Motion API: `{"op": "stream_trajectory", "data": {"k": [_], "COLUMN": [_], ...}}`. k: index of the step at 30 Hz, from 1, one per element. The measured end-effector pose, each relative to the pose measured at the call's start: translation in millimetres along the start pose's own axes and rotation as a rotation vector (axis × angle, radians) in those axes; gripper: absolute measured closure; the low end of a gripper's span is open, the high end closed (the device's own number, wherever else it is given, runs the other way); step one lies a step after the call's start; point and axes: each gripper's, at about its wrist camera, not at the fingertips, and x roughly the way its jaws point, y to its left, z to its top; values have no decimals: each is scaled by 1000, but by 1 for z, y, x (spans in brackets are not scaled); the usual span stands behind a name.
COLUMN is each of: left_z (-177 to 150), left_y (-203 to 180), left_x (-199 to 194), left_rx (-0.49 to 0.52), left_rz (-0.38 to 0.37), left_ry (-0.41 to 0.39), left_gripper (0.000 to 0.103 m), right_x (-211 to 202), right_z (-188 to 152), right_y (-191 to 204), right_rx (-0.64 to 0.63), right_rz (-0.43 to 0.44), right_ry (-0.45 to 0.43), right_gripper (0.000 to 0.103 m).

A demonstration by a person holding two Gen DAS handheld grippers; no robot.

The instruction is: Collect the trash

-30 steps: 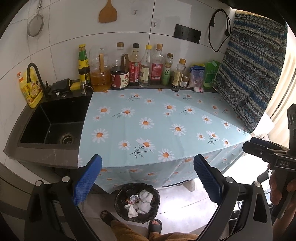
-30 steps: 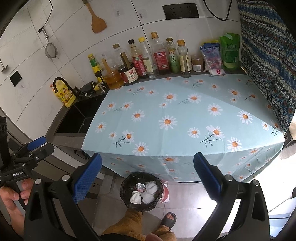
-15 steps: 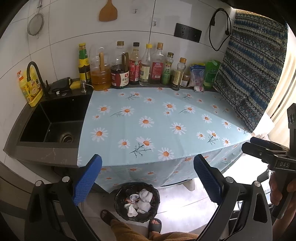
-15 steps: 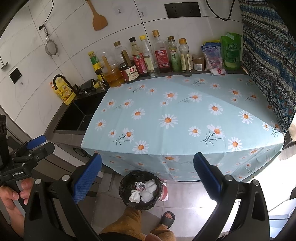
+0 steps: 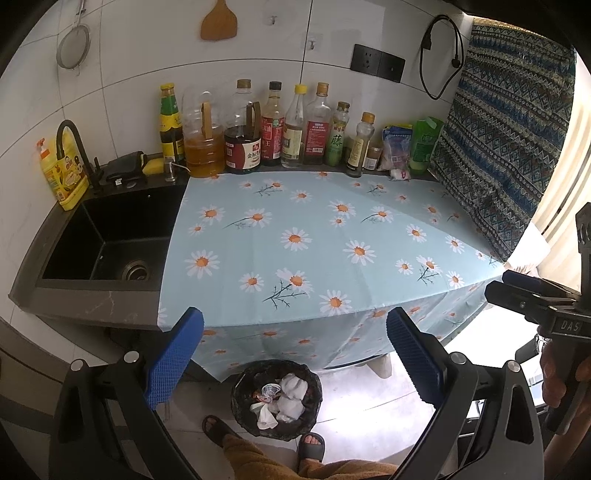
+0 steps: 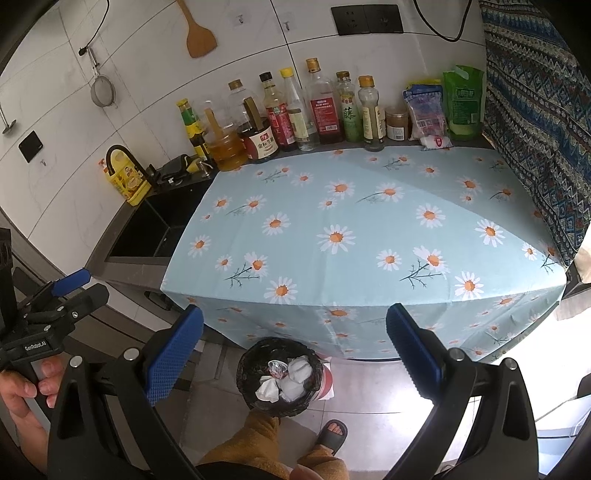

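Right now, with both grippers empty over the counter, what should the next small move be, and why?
Probably none beyond lowering both: the daisy tablecloth shows no loose trash, the crumpled tissues already sit in the bin, and left gripper and right gripper jaws stand open.

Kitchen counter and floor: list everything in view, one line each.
Trash bin: one, black, on the floor, holding white crumpled paper.
Tablecloth: one, light blue with daisies, over the counter.
Sink: one, black, left of the cloth.
Bottles: a row, mixed colours, along the wall.
Soap bottle: one, yellow, by the tap.
Spatula: one, wooden, hanging.
Left claw: open, empty.
Right claw: open, empty.
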Motion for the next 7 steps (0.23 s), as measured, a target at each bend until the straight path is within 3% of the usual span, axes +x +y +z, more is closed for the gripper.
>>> {"op": "stream_trajectory", "data": {"k": [7], "left_z": [-5], "left_y": [-2], "left_x": [3], "left_rx": [13], "left_rz": [-13], "left_ry": [21], "left_gripper": [7], "right_x": [3], "right_z": [0], "right_y": [3], "right_rx": [-4], "right_rz": [2], "right_ry": [7], "right_gripper": [5]}}
